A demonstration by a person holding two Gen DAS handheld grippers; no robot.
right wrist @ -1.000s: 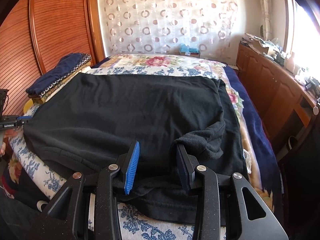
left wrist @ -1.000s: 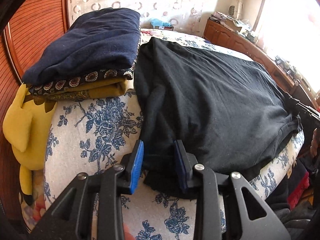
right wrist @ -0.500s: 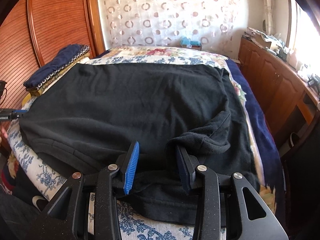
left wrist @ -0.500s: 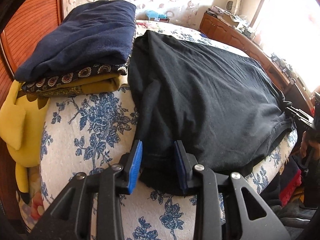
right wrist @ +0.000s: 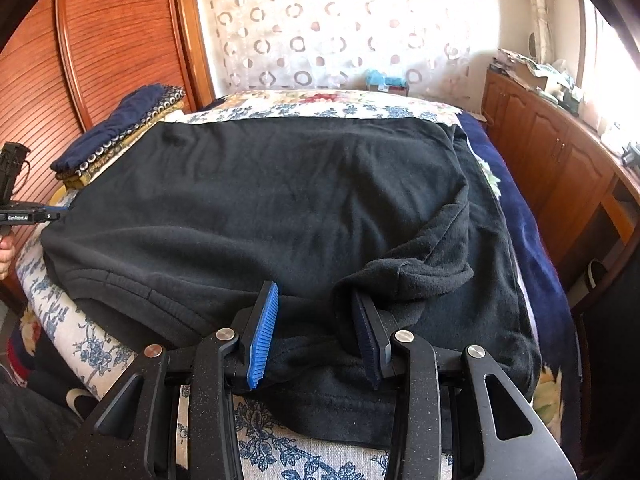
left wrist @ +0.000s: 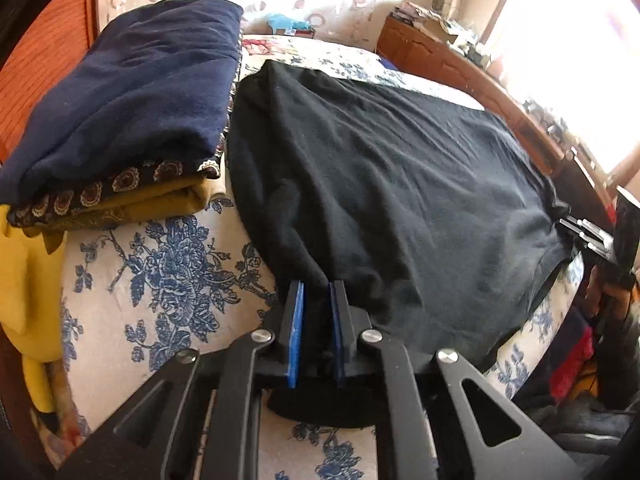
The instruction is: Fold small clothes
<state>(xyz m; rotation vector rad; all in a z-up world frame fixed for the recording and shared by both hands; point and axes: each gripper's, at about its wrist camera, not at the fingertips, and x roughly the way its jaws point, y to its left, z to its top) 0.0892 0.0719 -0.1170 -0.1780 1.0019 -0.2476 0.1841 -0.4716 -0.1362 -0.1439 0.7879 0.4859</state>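
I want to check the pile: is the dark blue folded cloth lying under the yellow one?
No, the dark blue folded cloth lies on top of the pile, with the yellow cloth beneath it.

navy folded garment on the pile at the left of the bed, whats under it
Under the navy garment lies a dark layer with round patterned medallions, then a mustard-yellow folded piece, all resting on the floral bedspread. How far those lower layers reach back is covered.

Black fleece garment (right wrist: 280,200) spread flat across floral bed, one sleeve (right wrist: 420,272) folded back, near corner bunched
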